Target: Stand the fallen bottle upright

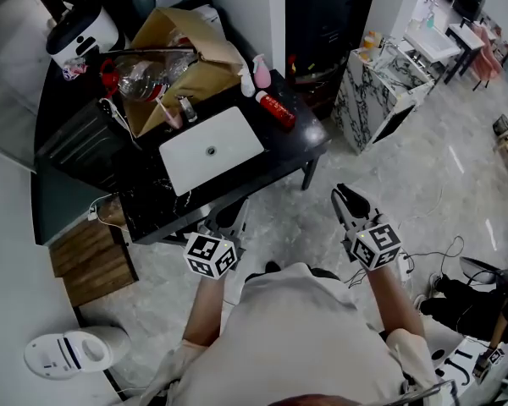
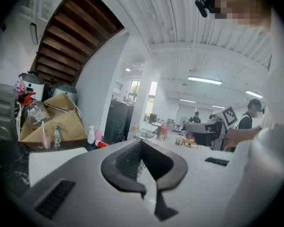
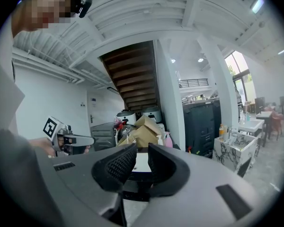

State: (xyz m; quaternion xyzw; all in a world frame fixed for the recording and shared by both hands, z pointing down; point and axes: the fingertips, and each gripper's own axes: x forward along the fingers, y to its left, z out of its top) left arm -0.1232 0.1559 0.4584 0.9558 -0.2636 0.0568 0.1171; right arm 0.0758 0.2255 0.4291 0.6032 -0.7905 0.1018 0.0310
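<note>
My left gripper [image 1: 230, 220] reaches out almost level from a bent forearm, jaws pressed together on nothing, its tip right at the near edge of the black table [image 1: 309, 142]. Across that table, beyond the white tray [image 1: 210, 149], the red bottle [image 1: 275, 108] lies on its side near the right-hand end, just beside the upright pink spray bottle [image 1: 261, 70]. My right gripper [image 1: 349, 198] is held the same way, jaws a narrow slit apart and empty, over bare floor [image 1: 440, 184], with open room between the table's corner and the marble-patterned cabinet [image 1: 381, 91].
</note>
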